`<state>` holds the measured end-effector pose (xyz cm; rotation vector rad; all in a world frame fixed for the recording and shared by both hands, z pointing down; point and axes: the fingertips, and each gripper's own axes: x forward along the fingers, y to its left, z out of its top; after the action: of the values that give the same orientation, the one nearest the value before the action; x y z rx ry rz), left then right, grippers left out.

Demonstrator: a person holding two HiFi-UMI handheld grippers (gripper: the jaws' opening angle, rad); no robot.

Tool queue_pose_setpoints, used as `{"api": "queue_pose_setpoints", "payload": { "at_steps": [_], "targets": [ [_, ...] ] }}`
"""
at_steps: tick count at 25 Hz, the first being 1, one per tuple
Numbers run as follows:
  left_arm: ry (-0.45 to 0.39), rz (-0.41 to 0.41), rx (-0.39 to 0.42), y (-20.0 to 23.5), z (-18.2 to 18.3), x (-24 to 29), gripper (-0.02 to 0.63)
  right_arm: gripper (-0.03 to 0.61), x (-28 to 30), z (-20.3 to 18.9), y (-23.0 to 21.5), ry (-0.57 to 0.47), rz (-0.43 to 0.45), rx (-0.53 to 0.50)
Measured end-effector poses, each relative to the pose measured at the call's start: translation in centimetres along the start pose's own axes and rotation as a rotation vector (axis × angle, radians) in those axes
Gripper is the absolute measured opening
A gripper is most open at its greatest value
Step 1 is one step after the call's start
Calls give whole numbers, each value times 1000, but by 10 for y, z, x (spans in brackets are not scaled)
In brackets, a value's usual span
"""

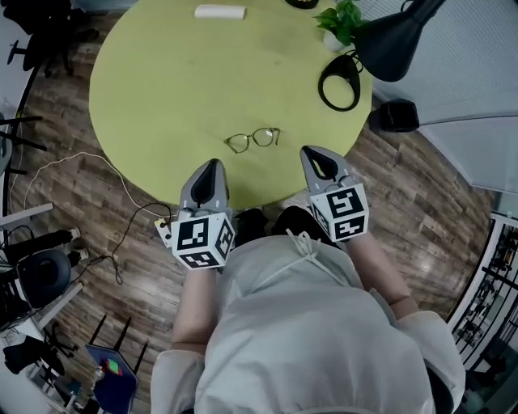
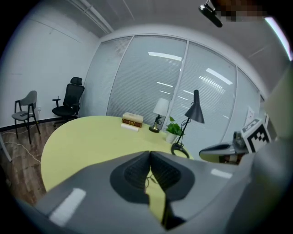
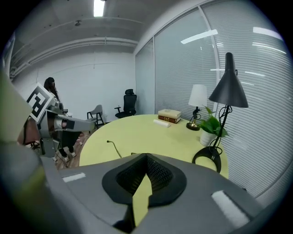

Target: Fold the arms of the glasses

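A thin-framed pair of glasses (image 1: 253,139) lies on the round yellow-green table (image 1: 162,89), near its front edge, lenses side by side. My left gripper (image 1: 212,164) hangs over the table's edge, just short of the glasses and to their left, jaws shut and empty. My right gripper (image 1: 310,150) is level with it to the glasses' right, also shut and empty. In the left gripper view the glasses (image 2: 149,179) show through the slit behind the closed pads. In the right gripper view one thin arm of the glasses (image 3: 114,148) rises off the table, left of the closed jaws (image 3: 146,156).
A black desk lamp stands on its ring base (image 1: 340,81) at the table's right, beside a potted plant (image 1: 340,24). At the far side are a white object (image 1: 219,11), books (image 2: 132,120) and a small table lamp (image 2: 160,109). Cables (image 1: 121,234) and chairs are on the wooden floor at left.
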<state>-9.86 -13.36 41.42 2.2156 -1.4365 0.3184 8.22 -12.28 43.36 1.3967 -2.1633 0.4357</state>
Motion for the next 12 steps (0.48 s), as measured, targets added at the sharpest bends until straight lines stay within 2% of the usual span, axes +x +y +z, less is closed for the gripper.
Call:
{"api": "queue_pose_setpoints", "payload": {
  "at_steps": [4, 7, 10, 12],
  "targets": [
    [56, 11, -22, 11, -20, 17, 8, -2, 27, -19, 0, 79, 61, -35],
    [85, -5, -28, 11, -33, 25, 8, 0, 49, -40, 3, 150, 130, -99],
    [88, 2, -49, 14, -37, 35, 8, 0, 71, -56, 3, 221, 209, -184],
    [83, 16, -61, 17, -40, 44, 8, 0, 81, -64, 0, 259, 253, -203]
  ]
}}
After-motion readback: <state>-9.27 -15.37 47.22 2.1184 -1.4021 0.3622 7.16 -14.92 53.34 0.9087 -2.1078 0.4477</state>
